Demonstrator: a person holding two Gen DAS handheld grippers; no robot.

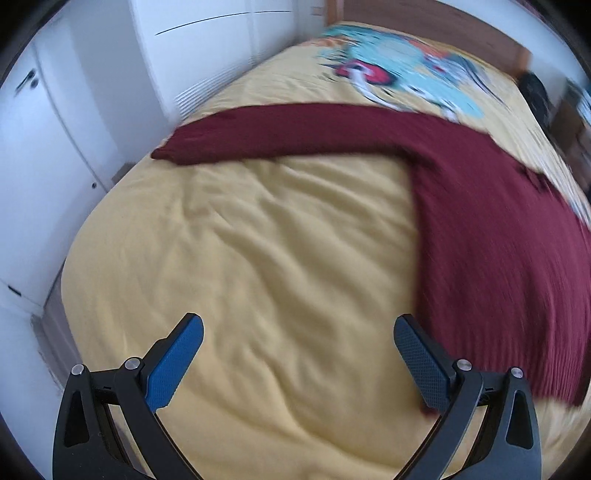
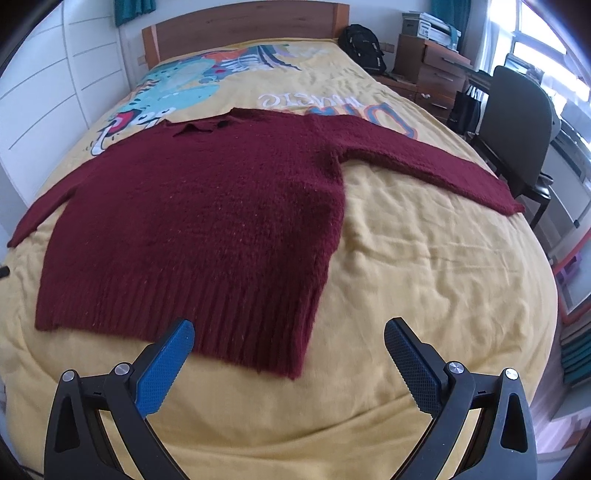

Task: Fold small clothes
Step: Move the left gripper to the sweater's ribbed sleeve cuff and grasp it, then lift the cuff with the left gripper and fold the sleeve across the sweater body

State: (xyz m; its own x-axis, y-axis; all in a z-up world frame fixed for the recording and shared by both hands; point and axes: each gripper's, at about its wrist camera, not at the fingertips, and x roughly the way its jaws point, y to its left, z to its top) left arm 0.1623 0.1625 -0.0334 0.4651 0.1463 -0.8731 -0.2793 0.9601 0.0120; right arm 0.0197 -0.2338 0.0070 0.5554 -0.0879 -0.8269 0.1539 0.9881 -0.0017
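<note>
A dark red knitted sweater [image 2: 207, 221] lies flat on the yellow bed cover [image 2: 424, 277], sleeves spread out to both sides and collar toward the headboard. In the left wrist view the sweater [image 1: 498, 229] fills the right side, with one sleeve stretching left across the bed. My left gripper [image 1: 297, 328] is open and empty above bare yellow cover, left of the sweater's body. My right gripper [image 2: 290, 334] is open and empty just above the sweater's ribbed hem near its right corner.
A wooden headboard [image 2: 243, 29] stands at the far end. White wardrobe doors [image 1: 55, 155] line the left side. A black office chair [image 2: 517, 122], a black backpack [image 2: 364, 46] and wooden drawers [image 2: 439, 70] stand on the right of the bed.
</note>
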